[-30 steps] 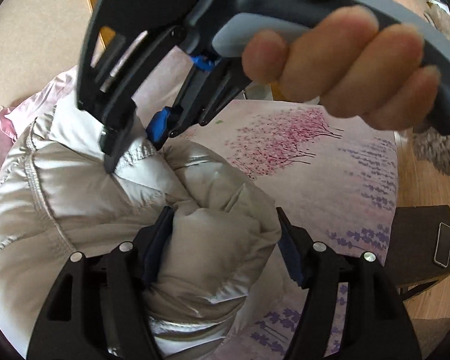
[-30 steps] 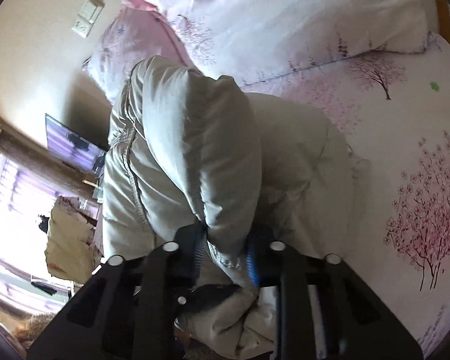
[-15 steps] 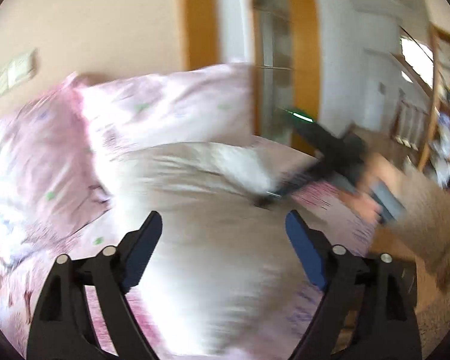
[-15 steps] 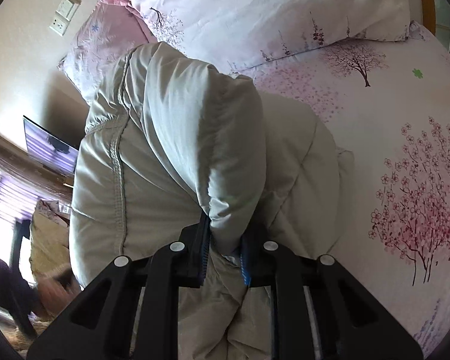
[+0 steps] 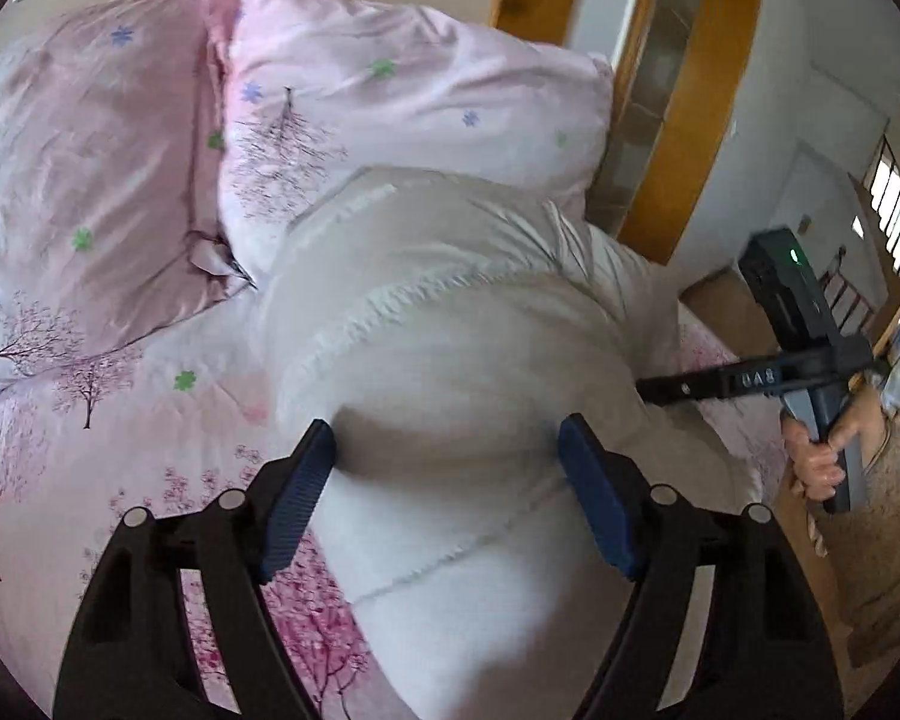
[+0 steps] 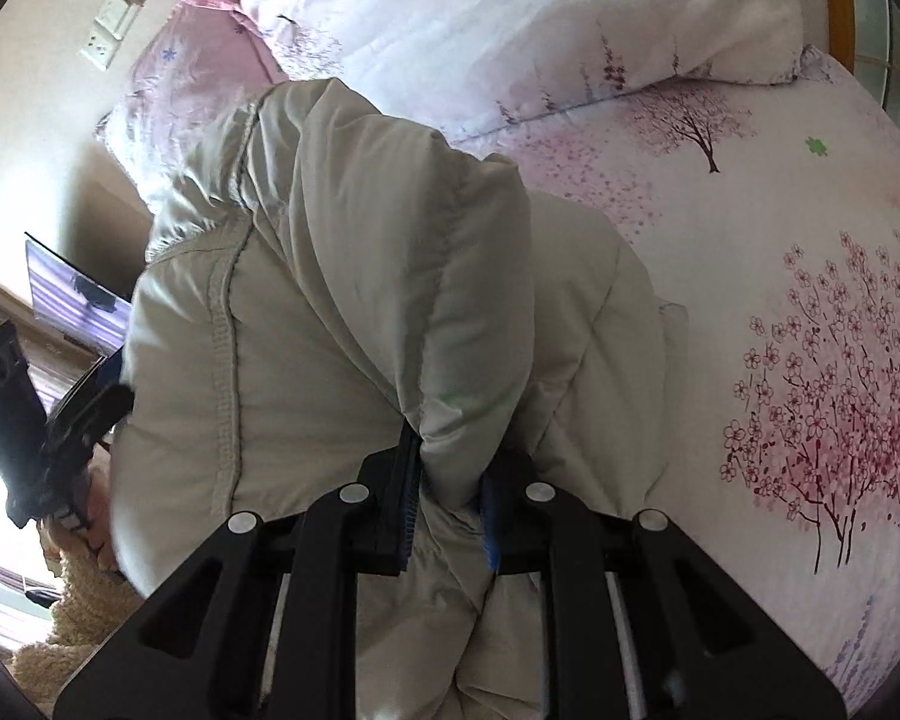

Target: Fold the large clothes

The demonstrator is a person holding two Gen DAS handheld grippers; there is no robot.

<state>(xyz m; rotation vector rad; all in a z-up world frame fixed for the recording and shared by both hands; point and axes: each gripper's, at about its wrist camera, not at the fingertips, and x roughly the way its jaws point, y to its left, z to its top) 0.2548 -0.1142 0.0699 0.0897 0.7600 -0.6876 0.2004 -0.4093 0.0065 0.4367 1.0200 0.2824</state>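
Grey padded jacket (image 5: 450, 372) lay lengthwise toward bed (image 5: 150, 420) head | left gripper (image 5: 447, 480) astride its near end, closing, nothing pinched | right gripper (image 6: 447, 498) pinching a fold

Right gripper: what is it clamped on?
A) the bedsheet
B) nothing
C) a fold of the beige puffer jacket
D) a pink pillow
C: in the right wrist view the right gripper pinches a fold of the beige puffer jacket between its pads.
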